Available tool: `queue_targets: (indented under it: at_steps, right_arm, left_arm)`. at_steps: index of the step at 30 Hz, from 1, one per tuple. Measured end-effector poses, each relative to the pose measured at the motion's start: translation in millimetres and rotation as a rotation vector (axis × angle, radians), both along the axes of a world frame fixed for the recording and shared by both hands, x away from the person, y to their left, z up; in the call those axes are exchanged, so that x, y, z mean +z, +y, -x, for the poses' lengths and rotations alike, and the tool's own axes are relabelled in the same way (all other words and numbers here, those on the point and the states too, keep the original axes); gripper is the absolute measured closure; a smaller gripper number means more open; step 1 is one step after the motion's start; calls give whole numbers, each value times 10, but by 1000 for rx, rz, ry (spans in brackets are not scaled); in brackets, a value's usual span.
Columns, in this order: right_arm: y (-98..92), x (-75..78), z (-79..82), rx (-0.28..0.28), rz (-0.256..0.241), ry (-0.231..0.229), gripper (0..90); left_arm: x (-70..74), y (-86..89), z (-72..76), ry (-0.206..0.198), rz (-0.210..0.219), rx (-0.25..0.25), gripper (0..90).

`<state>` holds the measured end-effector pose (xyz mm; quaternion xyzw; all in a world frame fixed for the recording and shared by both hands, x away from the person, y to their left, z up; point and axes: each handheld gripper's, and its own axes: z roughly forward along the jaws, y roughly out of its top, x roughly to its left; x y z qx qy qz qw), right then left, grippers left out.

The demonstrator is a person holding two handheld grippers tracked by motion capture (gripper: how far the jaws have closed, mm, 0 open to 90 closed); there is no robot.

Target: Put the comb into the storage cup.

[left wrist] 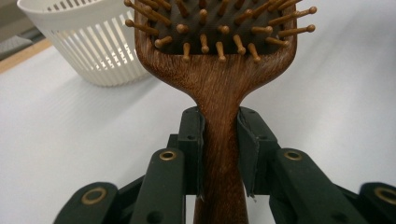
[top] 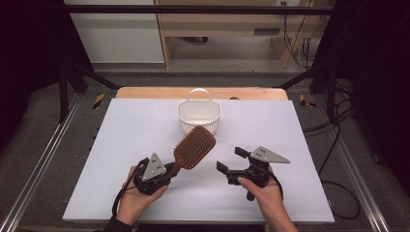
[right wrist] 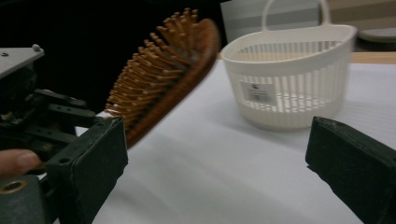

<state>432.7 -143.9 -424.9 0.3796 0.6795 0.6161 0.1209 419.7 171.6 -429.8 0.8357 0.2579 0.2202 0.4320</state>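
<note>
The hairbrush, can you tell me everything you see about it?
The hairbrush is a brown wooden paddle brush with a wide, rounded head and rows of ball-tipped wooden pins. The left gripper is shut on its narrow handle, holding it raised above the table, head pointing toward the white basket without touching it.

You won't get anything readable here, the small sticker [right wrist: 259,92] on the white basket [right wrist: 289,70] is way too blurry.

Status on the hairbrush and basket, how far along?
Done: the left gripper has the hairbrush clamped by its handle and lifted off the table. In hand: brush head points toward the white basket. Left: getting it in, likely; the basket looks empty. Right gripper open, idle.
</note>
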Motion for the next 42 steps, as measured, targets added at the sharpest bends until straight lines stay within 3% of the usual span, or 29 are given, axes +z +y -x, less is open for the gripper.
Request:
queue_targets:
  at_steps: [8, 15, 19, 27, 42]
  right_arm:
    - [303, 119, -126, 75, -75, 24, 66]
    - [415, 198, -220, 99, -130, 45, 84]
    - [422, 201, -251, 100, -173, 64, 125]
    - [342, 177, -254, 86, -203, 81, 204]
    - [332, 127, -267, 103, -227, 107, 338]
  left_arm:
    - [0, -36, 34, -36, 9, -6, 723]
    - [3, -54, 54, -67, 13, -12, 724]
    - [-14, -69, 60, -75, 2, -17, 723]
    - [-24, -122, 93, -97, -6, -34, 723]
    - [-40, -141, 103, -109, -12, -49, 723]
